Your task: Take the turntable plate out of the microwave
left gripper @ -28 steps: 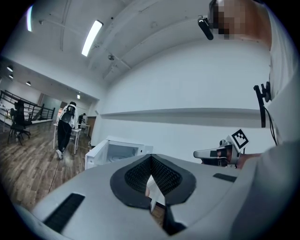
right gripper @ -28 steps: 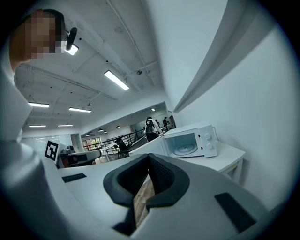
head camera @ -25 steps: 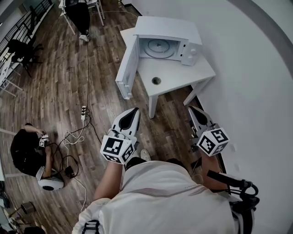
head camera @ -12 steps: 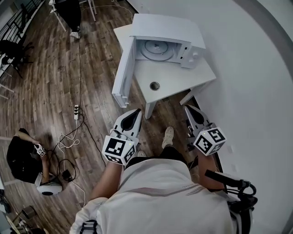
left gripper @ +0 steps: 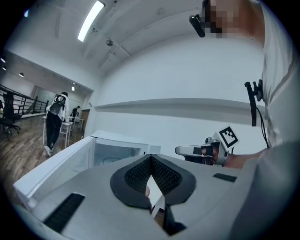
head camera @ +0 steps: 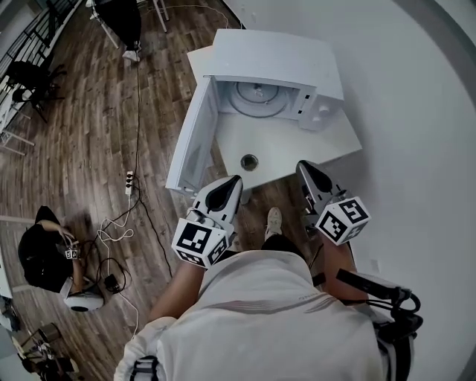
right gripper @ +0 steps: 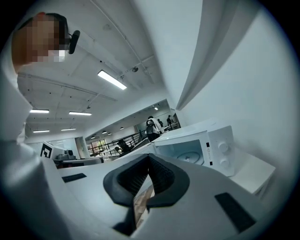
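The white microwave (head camera: 271,74) stands on a small white table (head camera: 297,145) with its door (head camera: 192,138) swung open to the left. The round glass turntable plate (head camera: 256,98) lies flat inside the cavity. My left gripper (head camera: 236,179) is shut and empty, its tip at the table's near edge, below the door. My right gripper (head camera: 303,166) is also shut and empty, over the table's near right part. Both point at the microwave, well short of it. The plate (right gripper: 190,158) shows in the right gripper view beyond the shut right gripper (right gripper: 149,157). In the left gripper view the left gripper (left gripper: 151,156) is shut before the microwave (left gripper: 112,151).
A round hole (head camera: 249,161) sits in the tabletop before the microwave. A white wall runs along the right. On the wooden floor at left are a power strip with cables (head camera: 130,182) and a crouching person (head camera: 44,253). Another person stands far back (head camera: 126,22).
Both grippers have moved forward toward the table and microwave, which now appear larger and nearer. Their tips now reach the table's near edge. Both jaws stayed shut.
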`<state>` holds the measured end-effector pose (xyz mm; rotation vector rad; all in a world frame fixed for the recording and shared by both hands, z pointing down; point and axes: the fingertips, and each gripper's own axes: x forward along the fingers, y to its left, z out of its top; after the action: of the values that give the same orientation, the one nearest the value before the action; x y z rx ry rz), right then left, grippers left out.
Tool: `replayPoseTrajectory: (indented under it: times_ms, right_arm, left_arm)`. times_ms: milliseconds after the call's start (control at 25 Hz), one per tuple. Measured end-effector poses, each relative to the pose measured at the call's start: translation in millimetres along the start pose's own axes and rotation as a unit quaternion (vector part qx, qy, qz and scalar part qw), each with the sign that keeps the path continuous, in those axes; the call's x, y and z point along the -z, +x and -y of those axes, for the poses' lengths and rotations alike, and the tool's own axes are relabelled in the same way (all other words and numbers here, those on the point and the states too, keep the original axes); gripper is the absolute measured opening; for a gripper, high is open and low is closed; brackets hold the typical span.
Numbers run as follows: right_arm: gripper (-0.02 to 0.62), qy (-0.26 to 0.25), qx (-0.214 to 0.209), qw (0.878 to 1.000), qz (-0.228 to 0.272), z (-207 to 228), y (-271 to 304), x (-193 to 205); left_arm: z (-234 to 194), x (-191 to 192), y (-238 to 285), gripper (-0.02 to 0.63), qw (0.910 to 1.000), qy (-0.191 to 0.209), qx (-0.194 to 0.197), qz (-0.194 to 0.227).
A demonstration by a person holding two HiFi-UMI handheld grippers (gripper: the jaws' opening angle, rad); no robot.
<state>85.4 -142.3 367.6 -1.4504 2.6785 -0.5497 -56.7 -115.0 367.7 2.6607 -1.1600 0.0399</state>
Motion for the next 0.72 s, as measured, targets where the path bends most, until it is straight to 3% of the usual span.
replayPoseTrajectory:
  times_ms: [360, 720]
  right_arm:
    - [0.005, 0.013, -0.063, 0.997, -0.030, 59, 36, -28]
    - [0.005, 0.058, -0.105, 0.991, -0.066, 86, 70, -8]
  left_arm:
    - [-6, -26, 81, 0.011, 0.9988, -0.017, -0.045, -0.001]
    - [-30, -25, 114, 0.011, 0.9930, -0.065, -0.099, -0.005]
